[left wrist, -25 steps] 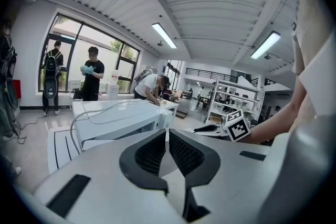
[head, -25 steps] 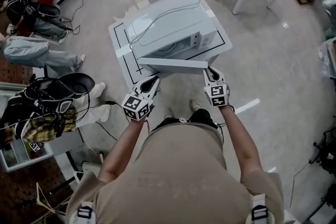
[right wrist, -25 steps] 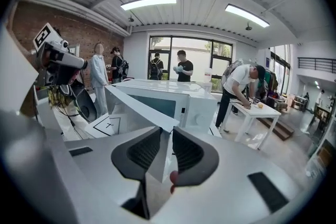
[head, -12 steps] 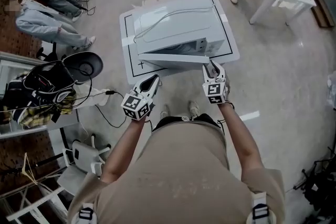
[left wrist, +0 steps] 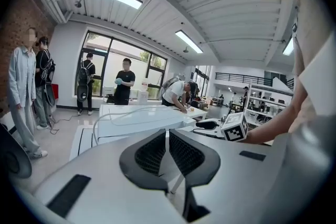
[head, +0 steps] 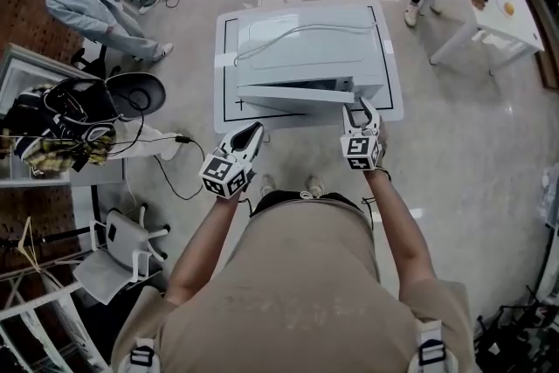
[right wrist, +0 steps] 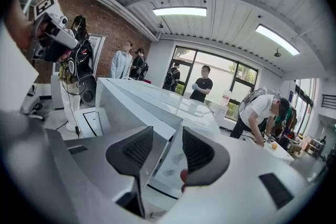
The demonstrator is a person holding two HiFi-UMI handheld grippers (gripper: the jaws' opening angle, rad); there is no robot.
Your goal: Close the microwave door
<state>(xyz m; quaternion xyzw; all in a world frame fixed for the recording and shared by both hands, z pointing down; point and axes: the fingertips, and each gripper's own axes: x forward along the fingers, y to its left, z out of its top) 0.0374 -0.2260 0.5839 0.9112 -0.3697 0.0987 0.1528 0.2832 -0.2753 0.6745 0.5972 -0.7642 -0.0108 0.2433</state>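
The white microwave (head: 306,48) stands on a low white table (head: 229,113) in front of me. Its door (head: 293,93) is swung almost against the body, with a narrow gap left. My right gripper (head: 359,111) is at the door's right end. In the right gripper view the door's free edge (right wrist: 156,136) runs between the jaws, which are opening, and the pads (right wrist: 137,148) stand apart from it. My left gripper (head: 251,135) hovers short of the table's front edge. Its jaws (left wrist: 168,136) are shut with nothing between them.
A cable (head: 297,32) lies over the microwave's top. A chair with bags (head: 65,122) and a floor cable (head: 166,162) are at the left. A seated person (head: 92,0) is at the back left. Another person bends over a white table (head: 502,13) at the back right.
The door has swung from well open to nearly shut. My right gripper went forward with the door's end, and its jaws have spread. The left gripper stayed in place.
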